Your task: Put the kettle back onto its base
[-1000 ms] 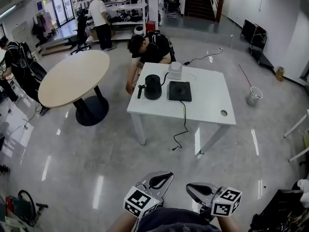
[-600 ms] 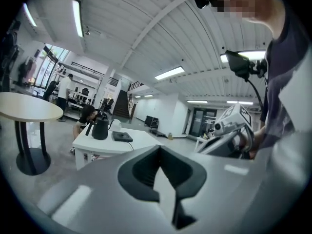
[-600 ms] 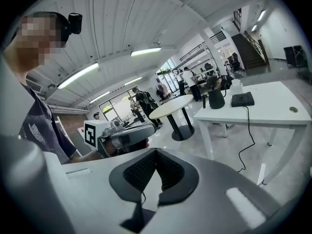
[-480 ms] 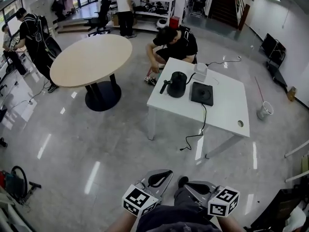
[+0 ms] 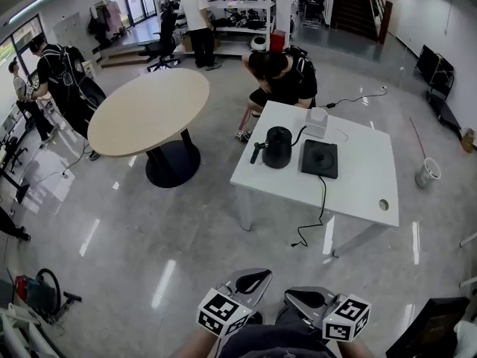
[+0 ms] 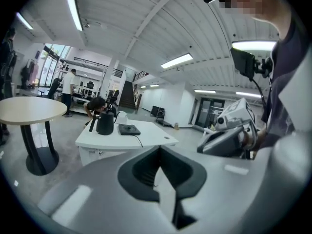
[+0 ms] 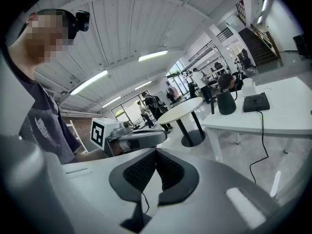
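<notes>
A black kettle (image 5: 277, 147) stands on a white table (image 5: 358, 192) far ahead, just left of its flat black square base (image 5: 320, 158). Both grippers are held low near my body, well short of the table. My left gripper (image 5: 250, 280) and right gripper (image 5: 298, 298) each have their jaws together with nothing between them. The left gripper view shows its closed jaws (image 6: 160, 147) with the kettle (image 6: 105, 123) and base (image 6: 129, 129) small in the distance. Beyond the closed jaws (image 7: 156, 151) of the right gripper view, the kettle (image 7: 225, 103) and base (image 7: 256, 102) appear at the right.
A person (image 5: 283, 73) crouches behind the white table. A white box (image 5: 317, 123) sits at its far edge and the base's cable (image 5: 322, 207) hangs to the floor. A round beige table (image 5: 149, 110) stands left, a white bucket (image 5: 427, 174) right, and other people (image 5: 63, 73) stand far left.
The white table with kettle and base has shifted right and lower in the head view and looks slightly nearer. Both grippers stay shut at the bottom edge.
</notes>
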